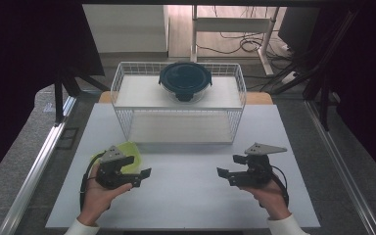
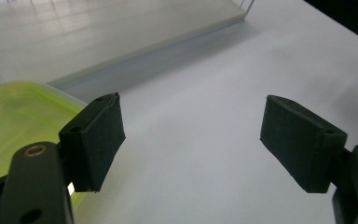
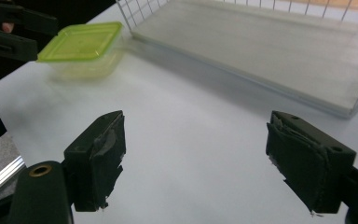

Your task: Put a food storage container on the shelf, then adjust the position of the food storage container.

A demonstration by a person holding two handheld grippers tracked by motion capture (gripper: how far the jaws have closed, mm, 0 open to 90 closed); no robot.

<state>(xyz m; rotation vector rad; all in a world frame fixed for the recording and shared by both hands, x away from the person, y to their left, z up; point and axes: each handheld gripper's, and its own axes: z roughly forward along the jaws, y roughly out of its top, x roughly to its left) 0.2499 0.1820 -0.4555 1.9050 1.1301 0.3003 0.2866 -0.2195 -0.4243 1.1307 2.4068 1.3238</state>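
A: While the left gripper (image 1: 136, 172) is hovering just off the green-lidded container (image 1: 124, 152), how are its jaws standing?

B: They are standing wide apart, with nothing between them. The container is sitting near the left front corner of the wire rack (image 1: 178, 100), just behind that gripper.

A: And the right gripper (image 1: 229, 166)?

B: It too is gaping wide and empty, over bare white table (image 1: 186, 196). Open surface is lying between both grippers and ahead to the rack's front edge.

A: Anything obscured?

B: The left gripper is covering part of the container in the high view. A dark-lidded round bowl (image 1: 185, 80) is resting on the rack's top shelf.
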